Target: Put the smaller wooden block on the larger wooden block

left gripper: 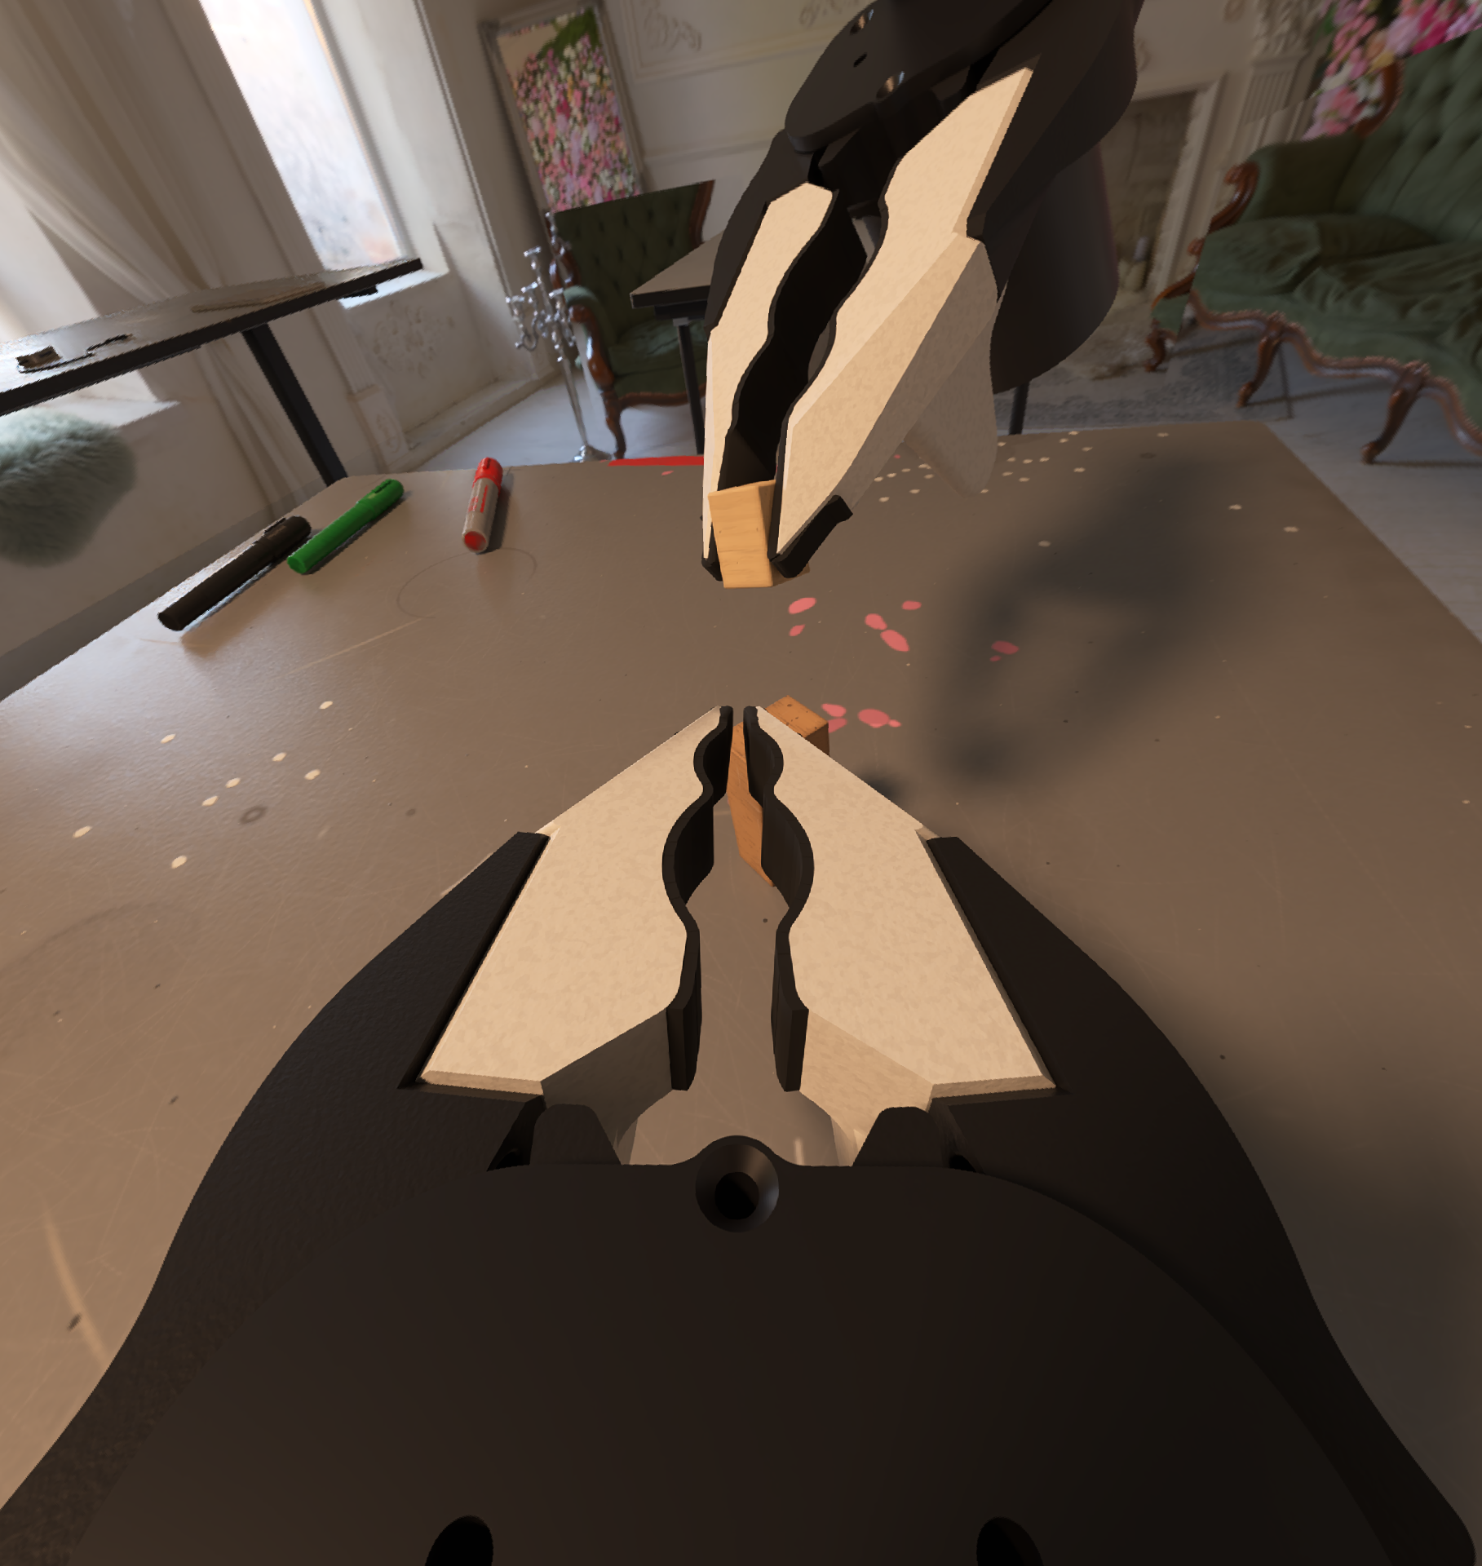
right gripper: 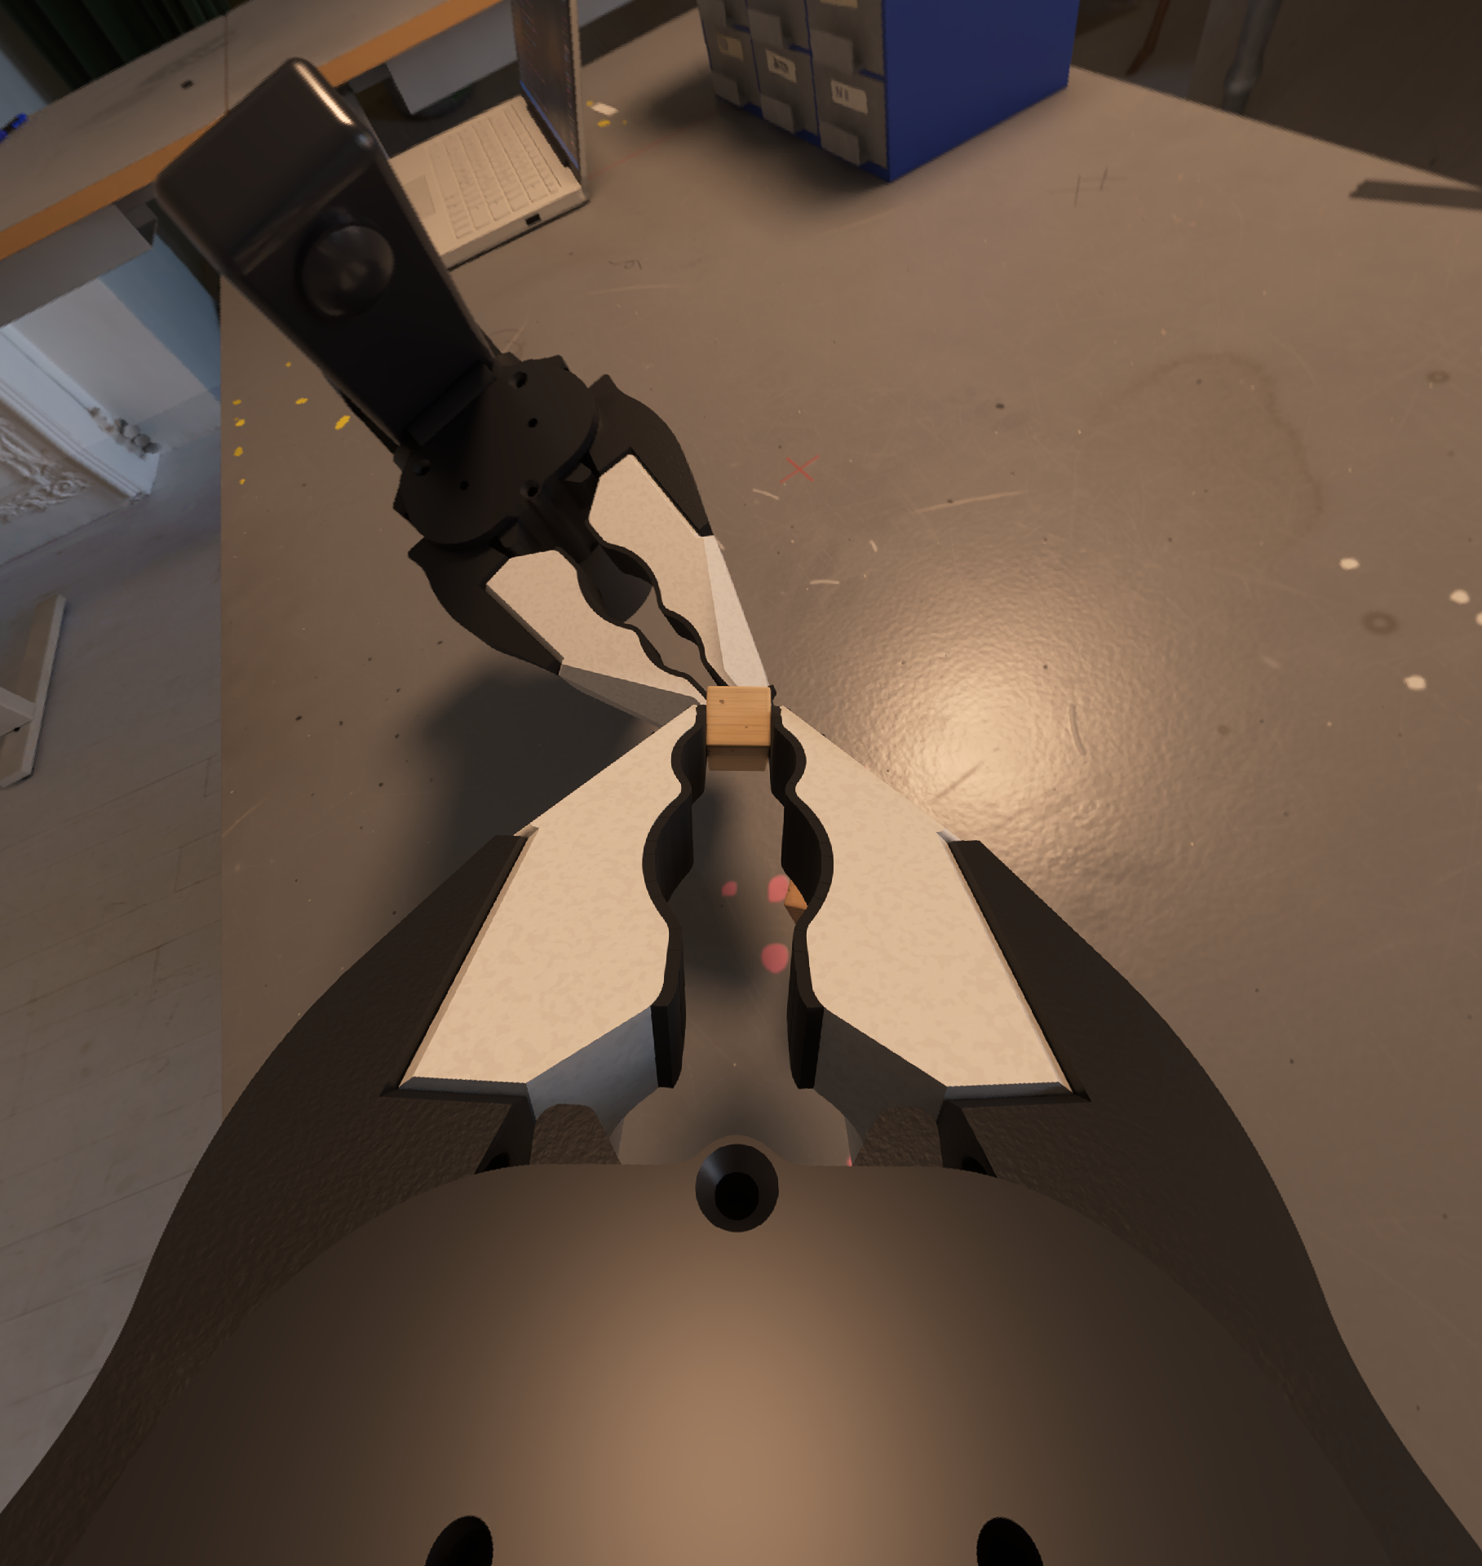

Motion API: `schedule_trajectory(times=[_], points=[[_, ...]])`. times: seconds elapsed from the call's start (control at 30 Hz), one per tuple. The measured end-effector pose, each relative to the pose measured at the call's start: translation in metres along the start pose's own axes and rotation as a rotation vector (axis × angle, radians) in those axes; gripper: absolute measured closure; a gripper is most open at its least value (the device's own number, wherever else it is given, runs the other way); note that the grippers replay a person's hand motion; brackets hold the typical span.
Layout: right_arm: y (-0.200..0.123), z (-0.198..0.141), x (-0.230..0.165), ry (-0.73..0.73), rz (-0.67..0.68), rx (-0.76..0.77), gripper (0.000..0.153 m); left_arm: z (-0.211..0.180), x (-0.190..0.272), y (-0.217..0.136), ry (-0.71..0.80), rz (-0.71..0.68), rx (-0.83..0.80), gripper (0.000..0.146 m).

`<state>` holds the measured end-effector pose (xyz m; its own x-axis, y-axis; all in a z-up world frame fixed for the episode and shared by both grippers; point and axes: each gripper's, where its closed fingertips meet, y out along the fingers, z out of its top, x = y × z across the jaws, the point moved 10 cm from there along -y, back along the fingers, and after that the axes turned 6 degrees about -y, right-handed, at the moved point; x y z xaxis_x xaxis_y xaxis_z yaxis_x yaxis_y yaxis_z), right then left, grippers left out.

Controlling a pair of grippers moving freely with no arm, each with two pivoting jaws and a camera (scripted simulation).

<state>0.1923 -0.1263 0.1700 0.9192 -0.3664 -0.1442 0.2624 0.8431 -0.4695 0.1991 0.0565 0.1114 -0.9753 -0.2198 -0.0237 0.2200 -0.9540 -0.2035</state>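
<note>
Two wooden blocks are in play: my right claw is clamped on the smaller wooden block, holding it above the brown surface. My left claw has its fingertips nearly together, empty, low over the surface with the larger wooden block just beyond them. Three markers, black, green and red, lie far left.

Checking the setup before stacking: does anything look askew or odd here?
Nothing is spilled or damaged. The right hand-held gripper holds the smaller wooden block off the table, while the larger wooden block sits partly hidden behind the shut left hand-held gripper.
</note>
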Motion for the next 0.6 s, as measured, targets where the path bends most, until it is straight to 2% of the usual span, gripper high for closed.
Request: schedule_trajectory(times=[0.17,0.33,0.5,0.6], points=[[0.002,-0.002,0.001,0.045,-0.029,-0.04,0.139,-0.002,0.003,0.004,0.015,0.053,-0.03,0.144],[0.005,-0.003,0.001,0.06,-0.061,-0.12,0.139,-0.004,0.009,0.01,0.093,0.131,-0.091,0.144],[0.011,0.0,-0.007,-0.073,-0.205,-0.266,0.139,-0.007,0.011,0.016,0.15,0.192,-0.167,0.144],[0.017,0.002,-0.012,-0.136,-0.282,-0.328,0.139,-0.009,0.01,0.018,0.132,0.198,-0.193,0.144]])
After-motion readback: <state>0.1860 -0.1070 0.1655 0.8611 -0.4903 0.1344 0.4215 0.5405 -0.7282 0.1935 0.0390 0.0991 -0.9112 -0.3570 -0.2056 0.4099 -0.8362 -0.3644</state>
